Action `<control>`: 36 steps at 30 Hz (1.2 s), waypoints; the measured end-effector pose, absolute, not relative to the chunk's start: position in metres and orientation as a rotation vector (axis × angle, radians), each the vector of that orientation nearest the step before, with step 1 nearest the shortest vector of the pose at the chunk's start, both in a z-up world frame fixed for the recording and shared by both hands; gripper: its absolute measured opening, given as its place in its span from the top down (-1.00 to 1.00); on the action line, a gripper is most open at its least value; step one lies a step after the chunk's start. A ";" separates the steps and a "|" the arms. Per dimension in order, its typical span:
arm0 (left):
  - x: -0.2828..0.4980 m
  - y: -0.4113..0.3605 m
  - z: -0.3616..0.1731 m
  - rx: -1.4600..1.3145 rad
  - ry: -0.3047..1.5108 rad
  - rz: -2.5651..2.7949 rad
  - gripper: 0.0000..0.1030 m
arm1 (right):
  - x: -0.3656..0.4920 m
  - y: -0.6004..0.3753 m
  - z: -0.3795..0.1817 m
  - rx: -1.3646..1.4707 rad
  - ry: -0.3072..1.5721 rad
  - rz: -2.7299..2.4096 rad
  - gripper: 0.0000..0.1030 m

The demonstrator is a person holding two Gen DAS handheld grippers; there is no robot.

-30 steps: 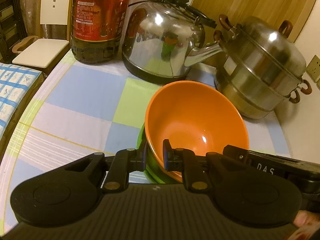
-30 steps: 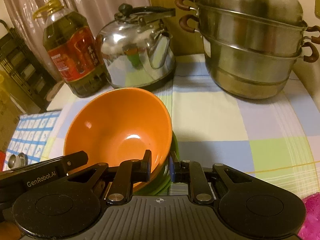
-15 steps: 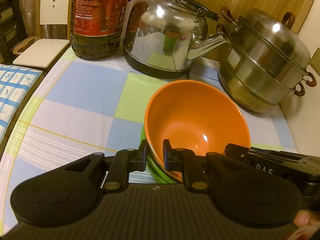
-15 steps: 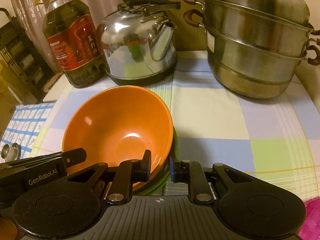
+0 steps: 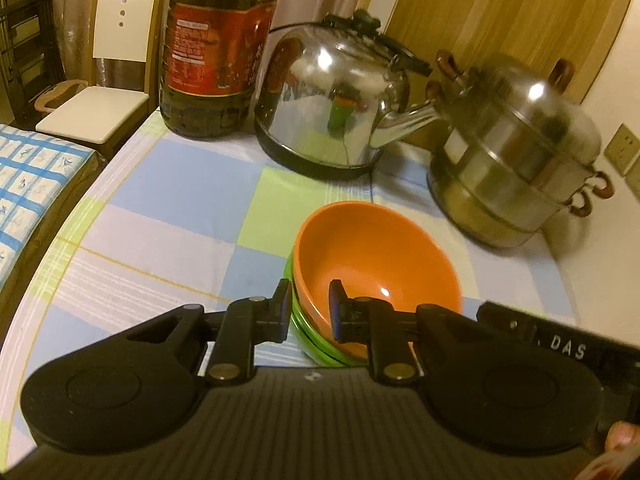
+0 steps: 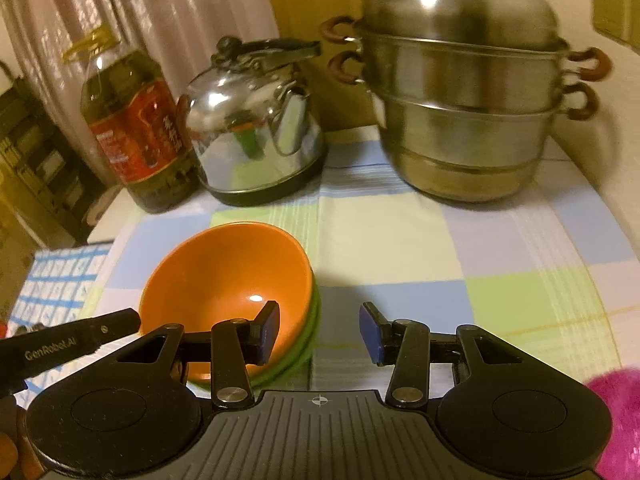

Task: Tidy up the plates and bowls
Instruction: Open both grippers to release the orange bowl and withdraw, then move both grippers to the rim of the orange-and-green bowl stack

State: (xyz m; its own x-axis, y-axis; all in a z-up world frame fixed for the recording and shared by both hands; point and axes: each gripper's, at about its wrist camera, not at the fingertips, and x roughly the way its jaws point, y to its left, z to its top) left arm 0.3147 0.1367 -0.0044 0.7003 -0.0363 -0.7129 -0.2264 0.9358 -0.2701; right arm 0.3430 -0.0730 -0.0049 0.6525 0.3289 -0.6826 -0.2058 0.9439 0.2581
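Note:
An orange bowl (image 5: 372, 256) sits nested in a green bowl (image 5: 308, 330) on the checked tablecloth. My left gripper (image 5: 310, 308) straddles the near rim of the stack, jaws partly apart, one finger outside and one inside the orange bowl. In the right wrist view the orange bowl (image 6: 224, 280) rests in the green bowl (image 6: 308, 332). My right gripper (image 6: 318, 328) is open wide and empty, its left finger over the bowls' right rim, its right finger over bare cloth.
At the back stand an oil bottle (image 5: 216, 48), a steel kettle (image 5: 336, 100) and a stacked steel steamer pot (image 5: 516, 152). A white chair (image 5: 100, 92) is beyond the table's left edge. A pink object (image 6: 616, 416) lies at the right.
My right gripper has opened wide and let go of the bowls' rim. My left gripper's jaws have spread. Both grippers have pulled back, and the stack now rests on the table.

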 end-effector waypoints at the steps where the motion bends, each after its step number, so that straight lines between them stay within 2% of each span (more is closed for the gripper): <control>1: 0.308 0.135 -0.001 -0.358 0.788 0.105 0.66 | 0.337 -0.076 -0.003 0.168 0.805 0.302 0.13; 15: 0.199 0.100 0.018 -0.294 0.778 0.035 0.48 | 0.208 -0.097 0.009 0.117 0.802 0.225 0.13; 20: 0.162 0.084 0.015 -0.281 0.778 0.005 0.35 | 0.162 -0.112 -0.002 0.116 0.830 0.166 0.13; 28: 0.123 0.063 0.002 -0.282 0.810 -0.041 0.34 | 0.111 -0.143 -0.019 0.120 0.856 0.075 0.13; 36: 0.117 0.055 -0.002 -0.284 0.822 -0.055 0.34 | 0.098 -0.162 -0.028 0.174 0.892 0.055 0.13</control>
State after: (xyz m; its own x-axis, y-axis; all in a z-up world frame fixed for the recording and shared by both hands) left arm 0.1171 0.0546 -0.0019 0.6818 -0.1577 -0.7143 -0.0609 0.9609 -0.2703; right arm 0.0979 -0.1622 -0.0282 0.6277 0.1202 -0.7691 0.0244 0.9845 0.1738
